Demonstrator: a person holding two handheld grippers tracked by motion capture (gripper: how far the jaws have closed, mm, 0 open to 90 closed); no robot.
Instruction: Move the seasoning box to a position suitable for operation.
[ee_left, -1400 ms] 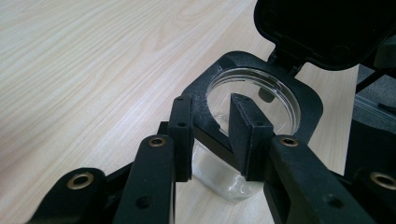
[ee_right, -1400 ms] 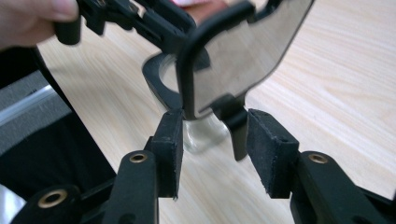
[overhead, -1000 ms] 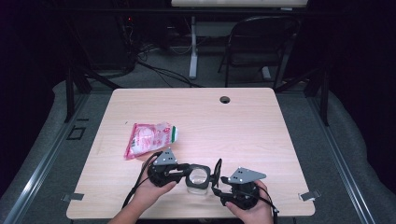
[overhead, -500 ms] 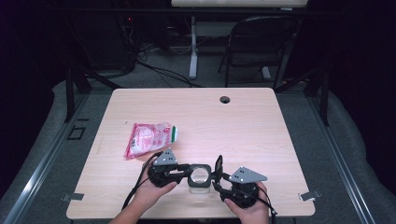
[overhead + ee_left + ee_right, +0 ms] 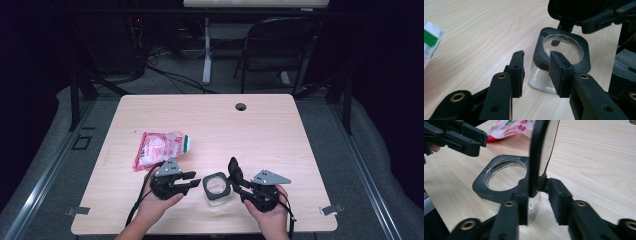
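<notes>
Standing near the table's (image 5: 300,150) front edge, the open glass jar (image 5: 217,188) has its hinged black lid (image 5: 537,157) between the right gripper's (image 5: 235,176) just-closing jaws, the left gripper's (image 5: 192,181) half-open jaws empty, the pink packet's (image 5: 159,148) print unreadable.

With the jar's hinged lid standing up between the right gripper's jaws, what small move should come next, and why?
Probably swing the lid further back. It stands upright on the black collar of the glass jar, and the right gripper, whose jaws have just been closing, has it between its pads. The left gripper sits open beside the jar, so it should steady it first.
</notes>
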